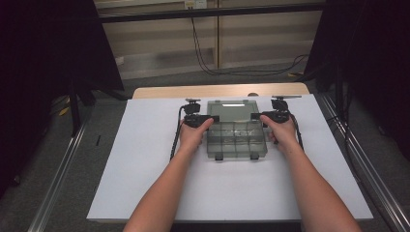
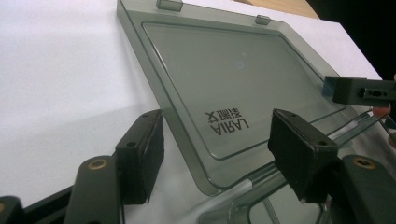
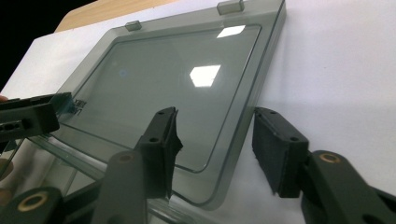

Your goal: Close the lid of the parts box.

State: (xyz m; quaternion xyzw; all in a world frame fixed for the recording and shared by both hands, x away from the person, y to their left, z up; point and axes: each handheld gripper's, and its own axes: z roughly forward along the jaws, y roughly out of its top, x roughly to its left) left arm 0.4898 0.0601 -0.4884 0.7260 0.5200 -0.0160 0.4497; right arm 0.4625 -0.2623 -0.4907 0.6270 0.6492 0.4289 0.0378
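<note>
A smoky clear plastic organiser box (image 1: 237,141) with several compartments lies mid-table, two latches at its near edge. Its lid (image 1: 233,108) is swung back and lies nearly flat behind it. My left gripper (image 1: 212,118) reaches in from the left near the hinge line. In the left gripper view the jaws (image 2: 219,156) straddle the lid's (image 2: 224,79) side edge with gaps on both sides. My right gripper (image 1: 256,116) mirrors it on the right. Its jaws (image 3: 217,154) stand either side of the lid's (image 3: 177,79) other edge, not touching it. Both are open.
A white sheet (image 1: 145,159) covers the table, with a strip of wooden tabletop (image 1: 159,91) showing at the back. Metal rails (image 1: 58,179) run along both sides on the floor. Black cables (image 1: 208,63) hang beyond the table, and dark curtains flank it.
</note>
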